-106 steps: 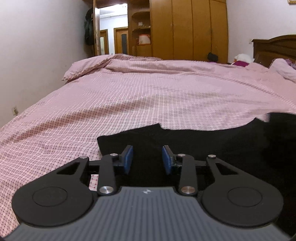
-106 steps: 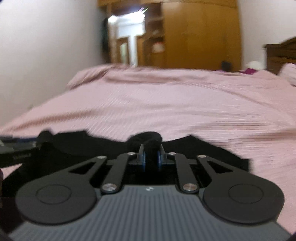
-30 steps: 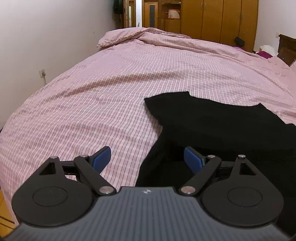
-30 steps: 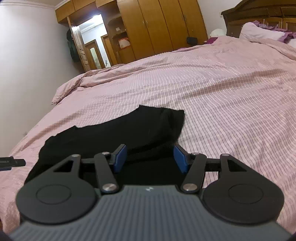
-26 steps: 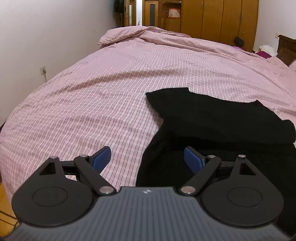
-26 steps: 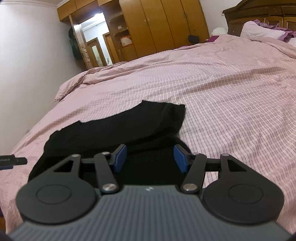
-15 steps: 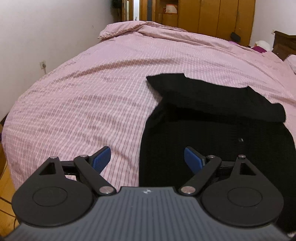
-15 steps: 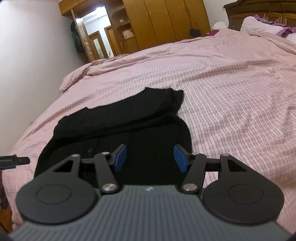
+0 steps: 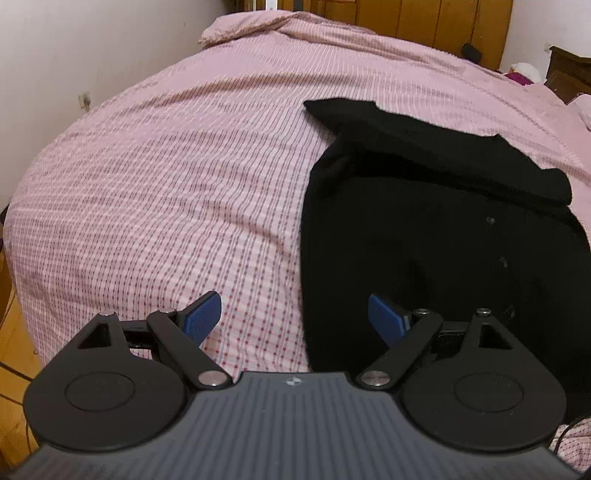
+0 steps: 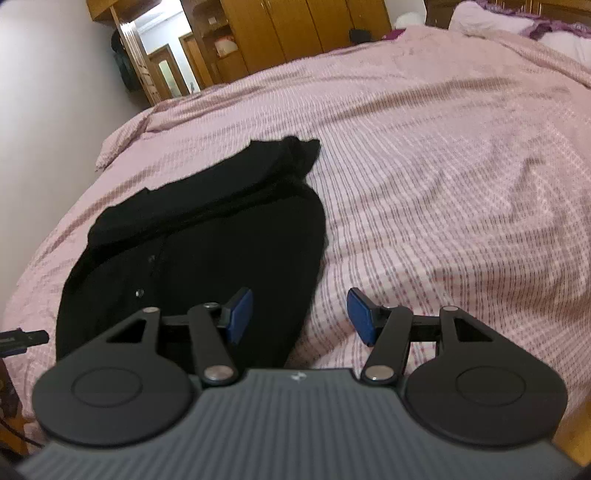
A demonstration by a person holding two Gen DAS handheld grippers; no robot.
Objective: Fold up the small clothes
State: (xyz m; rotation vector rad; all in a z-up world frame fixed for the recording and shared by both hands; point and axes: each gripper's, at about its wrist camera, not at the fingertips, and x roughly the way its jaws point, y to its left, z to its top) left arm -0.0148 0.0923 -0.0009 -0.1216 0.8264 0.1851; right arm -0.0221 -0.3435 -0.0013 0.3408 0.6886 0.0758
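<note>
Two tools spread apart above pink checked bedspread (image 9: 166,177), black garment (image 9: 424,236) lying flat, wooden wardrobes (image 10: 295,29) behind.

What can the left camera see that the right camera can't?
Only the left wrist view shows the wall socket low on the white wall, beside the bed.

Only the right wrist view shows the open doorway, the white pillow at the head of the bed, and the tip of the other tool poking in at the left edge.

Both show the black garment lying on the pink checked bedspread, the wooden wardrobe, and open, empty tongs: left tongs, right tongs.
</note>
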